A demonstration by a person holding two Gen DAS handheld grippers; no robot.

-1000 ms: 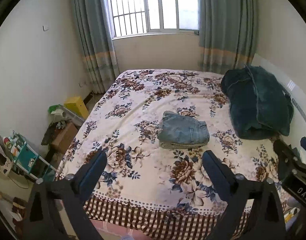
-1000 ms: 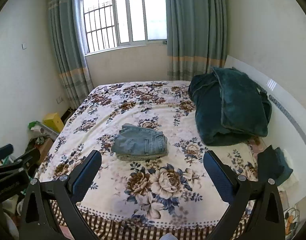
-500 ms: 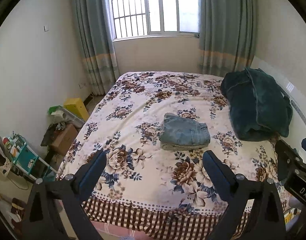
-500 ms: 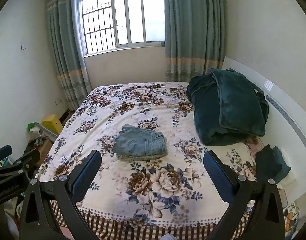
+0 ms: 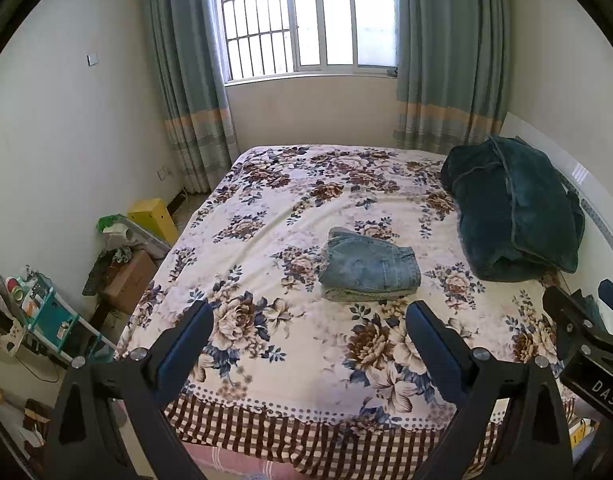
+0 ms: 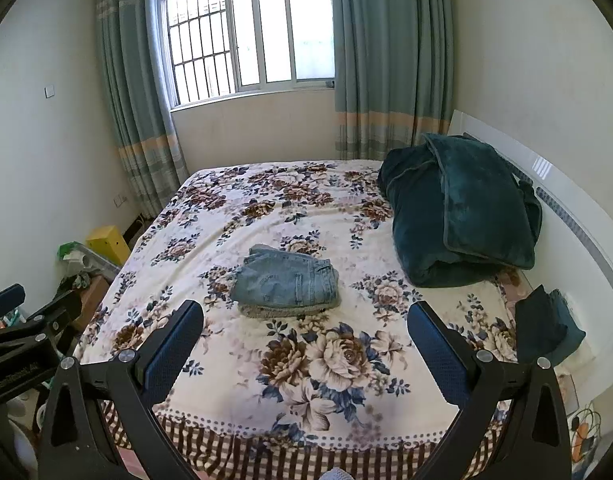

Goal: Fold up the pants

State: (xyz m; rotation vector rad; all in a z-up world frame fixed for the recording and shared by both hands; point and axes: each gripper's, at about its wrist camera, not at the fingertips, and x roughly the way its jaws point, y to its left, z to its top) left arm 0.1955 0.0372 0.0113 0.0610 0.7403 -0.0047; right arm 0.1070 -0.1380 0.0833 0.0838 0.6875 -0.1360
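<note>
Light blue denim pants (image 5: 369, 267) lie folded into a compact bundle in the middle of the floral bed cover (image 5: 290, 208); they also show in the right wrist view (image 6: 287, 282). My left gripper (image 5: 308, 330) is open and empty, held back over the foot of the bed, well short of the pants. My right gripper (image 6: 306, 330) is open and empty too, equally far back. The right gripper's body shows at the right edge of the left wrist view (image 5: 582, 332); the left gripper's body shows at the left of the right wrist view (image 6: 22, 332).
A dark green quilt (image 5: 514, 208) is piled at the right by the white headboard (image 6: 566, 200). A small dark green bundle (image 6: 546, 328) lies at the bed's right edge. Boxes and clutter (image 5: 126, 248) stand on the floor at left. Window and curtains (image 5: 306, 20) are behind.
Both grippers have drawn back and up a little from the bed; the pants look slightly farther away. The pants have not moved. Both grippers stay open.
</note>
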